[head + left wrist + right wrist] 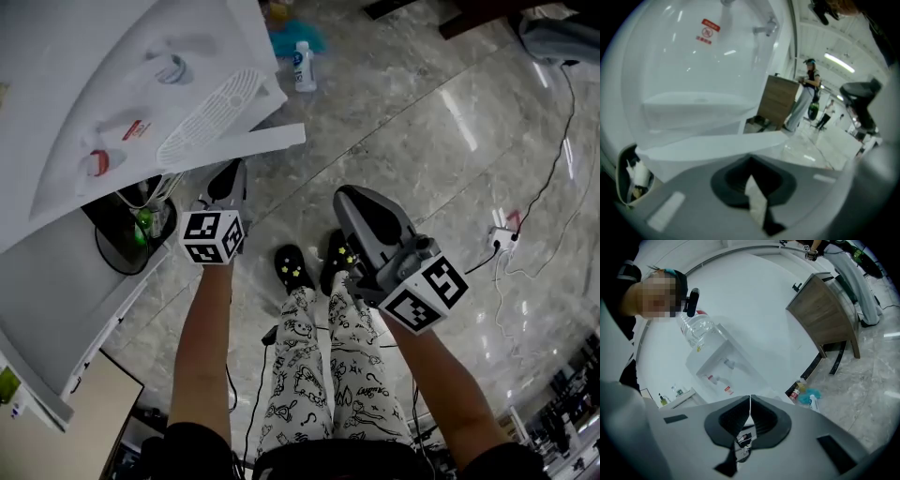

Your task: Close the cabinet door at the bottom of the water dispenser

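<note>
Facing flat white cabinet door (251,142), left gripper (750,160) closed.

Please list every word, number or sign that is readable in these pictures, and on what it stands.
None of the text can be read.
Red sticker on the water dispenser: a round red sign, words too blurred.
Label on the white bottle on the floor: too small.
Left cube and right cube: square marker patterns, no letters.
</note>
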`<control>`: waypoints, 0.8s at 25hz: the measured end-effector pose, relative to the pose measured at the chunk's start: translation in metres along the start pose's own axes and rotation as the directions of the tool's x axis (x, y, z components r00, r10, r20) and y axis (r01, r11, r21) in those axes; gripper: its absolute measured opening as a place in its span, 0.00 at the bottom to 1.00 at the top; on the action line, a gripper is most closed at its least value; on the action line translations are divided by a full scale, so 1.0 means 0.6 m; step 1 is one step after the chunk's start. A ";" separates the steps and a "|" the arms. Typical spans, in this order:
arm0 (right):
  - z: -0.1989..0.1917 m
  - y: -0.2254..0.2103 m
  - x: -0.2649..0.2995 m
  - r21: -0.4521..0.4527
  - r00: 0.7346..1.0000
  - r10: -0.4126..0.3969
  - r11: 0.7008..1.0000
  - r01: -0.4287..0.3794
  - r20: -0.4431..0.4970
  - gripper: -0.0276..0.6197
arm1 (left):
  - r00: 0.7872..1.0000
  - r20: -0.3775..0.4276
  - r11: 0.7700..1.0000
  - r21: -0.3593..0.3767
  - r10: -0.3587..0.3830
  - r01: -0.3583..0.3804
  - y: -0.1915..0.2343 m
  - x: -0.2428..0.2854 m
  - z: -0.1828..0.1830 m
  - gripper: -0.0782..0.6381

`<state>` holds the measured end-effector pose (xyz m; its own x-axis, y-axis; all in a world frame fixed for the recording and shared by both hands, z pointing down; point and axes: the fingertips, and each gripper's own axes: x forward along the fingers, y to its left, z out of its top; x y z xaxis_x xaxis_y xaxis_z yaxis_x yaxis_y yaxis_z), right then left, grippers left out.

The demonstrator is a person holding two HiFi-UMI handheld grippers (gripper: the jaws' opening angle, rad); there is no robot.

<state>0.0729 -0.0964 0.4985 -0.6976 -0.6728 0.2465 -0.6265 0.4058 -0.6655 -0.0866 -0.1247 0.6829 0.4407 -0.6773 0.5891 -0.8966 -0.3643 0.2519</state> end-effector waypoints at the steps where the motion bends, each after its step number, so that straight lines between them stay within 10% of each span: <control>1: 0.005 -0.005 0.001 0.002 1.000 -0.002 1.000 0.002 0.003 0.07 | 1.000 -0.003 1.000 0.008 0.014 -0.014 0.004 0.011 0.007 0.10; 11: 0.041 -0.039 0.013 -0.002 0.999 -0.027 1.000 0.028 0.018 0.07 | 0.993 0.014 0.992 -0.042 0.120 -0.120 0.058 0.072 0.055 0.10; 20: 0.047 -0.015 0.027 -0.023 1.000 -0.014 1.000 0.014 0.001 0.07 | 0.999 0.031 0.999 -0.003 0.034 -0.034 0.036 0.058 0.077 0.10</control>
<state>0.0770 -0.1284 0.4889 -0.6880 -0.6795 0.2550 -0.6442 0.4099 -0.6458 -0.0885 -0.1853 0.6733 0.4111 -0.7088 0.5733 -0.9112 -0.3389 0.2343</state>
